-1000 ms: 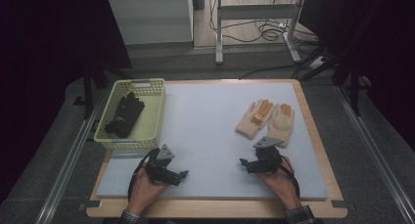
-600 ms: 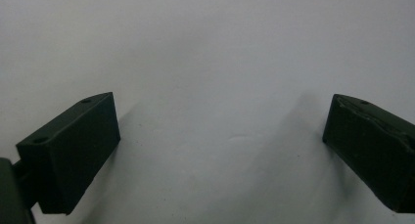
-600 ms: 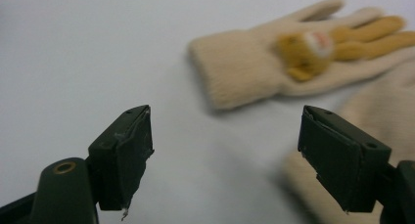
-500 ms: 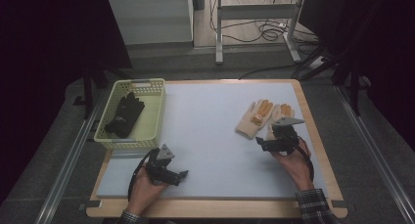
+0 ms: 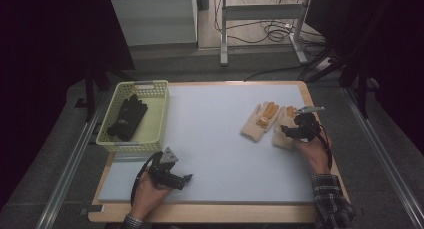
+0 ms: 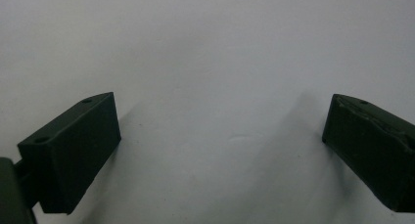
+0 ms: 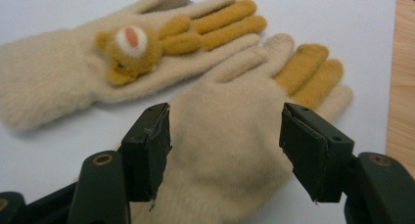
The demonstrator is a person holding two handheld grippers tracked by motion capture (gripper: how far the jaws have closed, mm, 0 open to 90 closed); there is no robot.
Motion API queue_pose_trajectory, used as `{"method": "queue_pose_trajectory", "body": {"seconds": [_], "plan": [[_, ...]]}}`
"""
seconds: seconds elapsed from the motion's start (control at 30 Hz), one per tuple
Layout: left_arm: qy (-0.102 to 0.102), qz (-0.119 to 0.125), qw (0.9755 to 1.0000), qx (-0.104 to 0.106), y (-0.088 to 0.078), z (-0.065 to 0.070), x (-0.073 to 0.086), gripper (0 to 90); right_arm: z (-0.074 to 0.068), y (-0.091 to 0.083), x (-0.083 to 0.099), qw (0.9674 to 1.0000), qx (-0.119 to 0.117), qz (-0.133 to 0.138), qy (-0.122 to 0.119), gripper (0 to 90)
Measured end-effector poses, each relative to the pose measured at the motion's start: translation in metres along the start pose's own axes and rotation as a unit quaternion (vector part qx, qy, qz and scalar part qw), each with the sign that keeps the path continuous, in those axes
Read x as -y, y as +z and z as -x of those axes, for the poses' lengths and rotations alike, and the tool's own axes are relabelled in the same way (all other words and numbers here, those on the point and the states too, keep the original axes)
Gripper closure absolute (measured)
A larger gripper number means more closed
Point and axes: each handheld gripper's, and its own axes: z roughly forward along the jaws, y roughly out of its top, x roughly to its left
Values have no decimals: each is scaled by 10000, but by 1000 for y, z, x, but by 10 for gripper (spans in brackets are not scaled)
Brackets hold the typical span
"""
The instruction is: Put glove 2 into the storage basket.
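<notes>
The right gripper (image 5: 289, 130) hung over the near cream glove (image 7: 230, 150), the one lying closer to the table's right edge, and its jaws had just been closing, with the glove's cuff and palm lying between them. In the right gripper view the two black pads stood on either side of the woolly fabric, the left one right at the glove's edge and the right one with a sliver of mat showing beside it, so the pads were not yet pressing and the glove lay flat, unlifted. This glove had mustard-yellow fingers that pointed away toward the far side of the mat. Just beside it, touching along the fingers, lay the second cream glove (image 7: 98, 62), which carried a small yellow bear face (image 7: 128, 47) on its back and the same yellow fingers. From the high view both gloves sat on the right part of the pale blue mat (image 5: 215, 134), near the wooden table edge (image 5: 320, 139). The left gripper (image 5: 185, 179) rested low over the near left part of the mat, well apart from the gloves, and in the left gripper view its jaws stood wide apart with nothing but bare mat between them. At the far left of the table stood a pale green basket (image 5: 155, 114), with a dark glove (image 5: 127, 119) lying inside it.
</notes>
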Motion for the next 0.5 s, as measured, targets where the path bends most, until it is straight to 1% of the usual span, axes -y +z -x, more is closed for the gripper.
{"method": "queue_pose_trajectory", "body": {"seconds": [0.07, 0.13, 0.2, 0.3, 0.33, 0.37, 0.4, 0.47, 0.5], "plan": [[3, 1, 10000, -1, 0, 0, 0, 8, 1, 2, 0, 10000, 9, -6, 1, 343], [-13, 1, 10000, 0, 0, 0, 0, 8, 1, 12, 0, 10000, 5, -69, -15, 304], [-11, 2, 10000, 0, 0, 0, 0, 8, 1, 21, 1, 9996, 135, -213, -102, 279], [-12, 2, 10000, 0, 0, 0, 0, 8, 3, 29, 5, 9996, 95, -268, -6, 288], [-12, 3, 10000, -1, 0, 0, 0, 8, 6, 30, 8, 9997, -38, -194, 166, 349], [-12, 3, 10000, -1, 0, 0, 0, 8, 7, 29, 9, 9993, -129, -144, 308, 388], [-12, 2, 10000, -1, 0, 0, 0, 8, 8, 28, 11, 9994, -136, -96, 308, 468], [-13, 2, 10000, 0, 0, 0, 0, 8, 8, 26, 12, 9994, -126, -90, 310, 549], [-12, 2, 10000, -1, 0, 0, 0, 8, 7, 25, 12, 9994, -83, -117, 310, 570]]}}
